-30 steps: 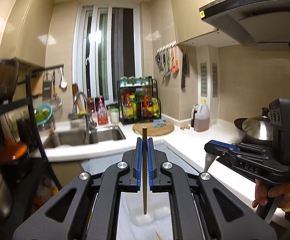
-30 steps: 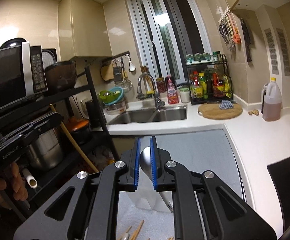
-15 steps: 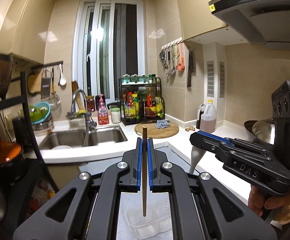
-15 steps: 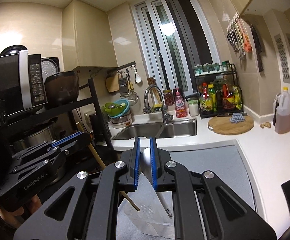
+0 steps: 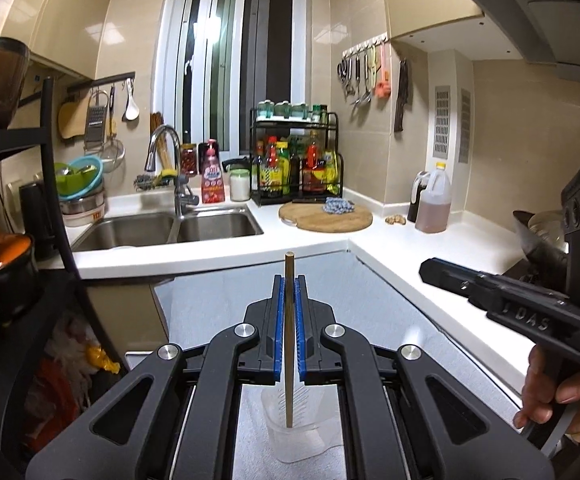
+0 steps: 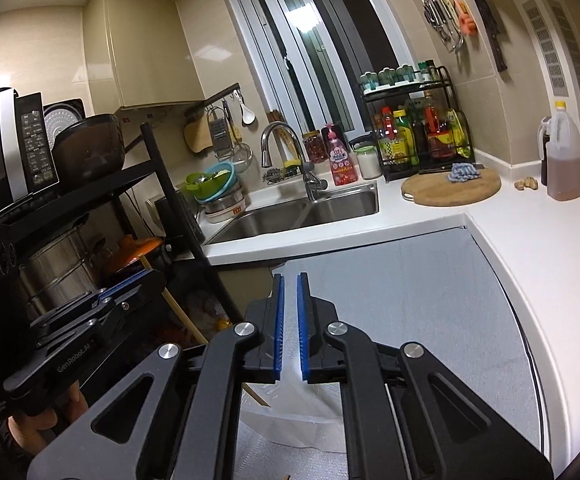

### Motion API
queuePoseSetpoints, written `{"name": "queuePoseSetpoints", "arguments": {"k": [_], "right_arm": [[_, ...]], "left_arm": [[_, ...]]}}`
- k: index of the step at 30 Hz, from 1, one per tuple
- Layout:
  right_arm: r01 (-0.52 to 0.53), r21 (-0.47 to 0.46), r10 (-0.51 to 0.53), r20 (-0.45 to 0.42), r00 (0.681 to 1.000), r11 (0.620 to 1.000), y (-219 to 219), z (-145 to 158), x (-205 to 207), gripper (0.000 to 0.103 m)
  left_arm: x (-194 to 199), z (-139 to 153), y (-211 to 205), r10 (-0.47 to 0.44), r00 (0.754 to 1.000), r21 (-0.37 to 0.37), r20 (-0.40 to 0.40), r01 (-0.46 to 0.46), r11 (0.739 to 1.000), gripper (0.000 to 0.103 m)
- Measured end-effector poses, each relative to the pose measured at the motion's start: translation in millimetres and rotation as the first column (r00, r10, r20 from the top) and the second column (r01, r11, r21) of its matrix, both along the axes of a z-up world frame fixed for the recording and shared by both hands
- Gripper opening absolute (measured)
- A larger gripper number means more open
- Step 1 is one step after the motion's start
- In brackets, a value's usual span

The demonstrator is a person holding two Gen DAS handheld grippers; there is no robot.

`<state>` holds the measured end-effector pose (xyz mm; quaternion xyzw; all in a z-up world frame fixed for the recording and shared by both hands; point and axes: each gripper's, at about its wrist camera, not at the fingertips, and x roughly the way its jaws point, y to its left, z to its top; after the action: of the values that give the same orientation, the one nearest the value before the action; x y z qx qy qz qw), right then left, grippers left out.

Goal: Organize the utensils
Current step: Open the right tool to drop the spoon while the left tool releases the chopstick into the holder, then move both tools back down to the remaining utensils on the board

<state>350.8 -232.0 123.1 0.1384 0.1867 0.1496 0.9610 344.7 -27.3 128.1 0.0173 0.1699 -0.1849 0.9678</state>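
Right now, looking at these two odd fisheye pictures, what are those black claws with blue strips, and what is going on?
There is no robot here. A person holds a tool in each hand, and each tool has a small camera that looks along its two fingers. One picture comes from the left tool, the other from the right.

The left hand-held gripper pinches a wooden chopstick upright between its blue pads. The stick's lower end reaches down into a clear plastic container that stands on a grey mat on the white kitchen counter.

The right hand-held gripper has its pads slightly apart with nothing between them. It points over the same container.

Behind lies a steel sink.
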Motion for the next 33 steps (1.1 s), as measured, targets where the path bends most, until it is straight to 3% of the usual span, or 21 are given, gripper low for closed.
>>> {"name": "queuePoseSetpoints", "arguments": {"k": [2, 4, 6, 7, 13, 15, 17, 24, 33], "right_arm": [[-0.002, -0.005, 0.002, -0.005, 1.0, 1.0, 0, -4, -1, 0.007], [-0.005, 0.001, 0.005, -0.014, 1.0, 1.0, 1, -7, -2, 0.007], [0.012, 0.008, -0.012, -0.014, 1.0, 1.0, -1, -9, -5, 0.01], [0.014, 0.014, -0.014, -0.02, 1.0, 1.0, -2, -10, -5, 0.01], [0.045, 0.047, -0.041, -0.078, 0.996, 0.998, -10, -20, -7, 0.021], [0.06, 0.052, -0.055, -0.086, 0.995, 0.997, -13, -21, -13, 0.037], [0.069, 0.047, -0.065, -0.078, 0.995, 0.996, -13, -21, -27, 0.045], [0.091, -0.023, -0.092, -0.073, 0.993, 0.996, -5, -34, -89, 0.061], [0.178, -0.175, -0.185, -0.025, 0.982, 0.968, 10, -68, -201, 0.074]], "left_arm": [[1, -4, 1, 0.006, 1.0, -0.002, -0.01, -0.006, 1.0, 0.005], [2, -7, 4, 0.023, 1.0, -0.008, -0.02, -0.024, 1.0, 0.014], [-2, -9, 7, 0.067, 0.998, -0.008, -0.019, -0.067, 0.998, 0.082], [-4, -9, 9, 0.104, 0.995, -0.006, -0.01, -0.104, 0.995, 0.088], [-9, -15, 14, 0.119, 0.992, 0.022, -0.035, -0.118, 0.993, 0.088], [-13, -15, 16, 0.124, 0.991, 0.026, -0.042, -0.123, 0.992, 0.088], [-22, -13, 19, 0.124, 0.991, 0.024, -0.044, -0.123, 0.992, 0.088], [-74, -21, 24, 0.144, 0.987, 0.008, -0.07, -0.144, 0.99, 0.089], [-168, -70, 41, 0.201, 0.97, 0.035, -0.134, -0.198, 0.98, 0.089]]}}
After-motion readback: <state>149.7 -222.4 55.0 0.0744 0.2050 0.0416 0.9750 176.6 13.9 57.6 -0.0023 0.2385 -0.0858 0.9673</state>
